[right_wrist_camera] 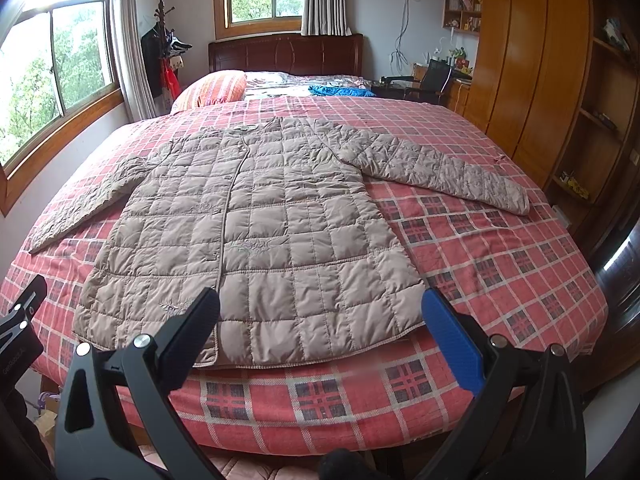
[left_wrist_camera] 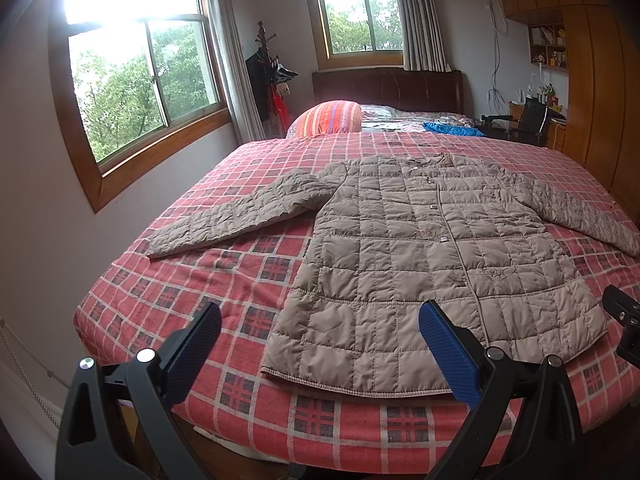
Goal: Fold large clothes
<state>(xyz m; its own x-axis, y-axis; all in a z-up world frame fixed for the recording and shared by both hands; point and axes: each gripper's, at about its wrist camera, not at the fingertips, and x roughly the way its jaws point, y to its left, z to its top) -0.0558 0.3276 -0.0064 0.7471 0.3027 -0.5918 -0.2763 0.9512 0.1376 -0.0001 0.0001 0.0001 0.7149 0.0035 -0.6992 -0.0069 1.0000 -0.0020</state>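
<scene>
Both grippers (left_wrist_camera: 320,344) (right_wrist_camera: 320,332) hover agape before jacket (left_wrist_camera: 432,240).

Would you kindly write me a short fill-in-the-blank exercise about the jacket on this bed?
1. The quilted jacket lies flat on a ____ plaid bedspread.
2. Both sleeves are spread ____ from the body.
3. The left gripper and right gripper both have their fingers ____.
4. The jacket's hem points ____ the grippers.

Missing words: red; outward; open; toward
</scene>
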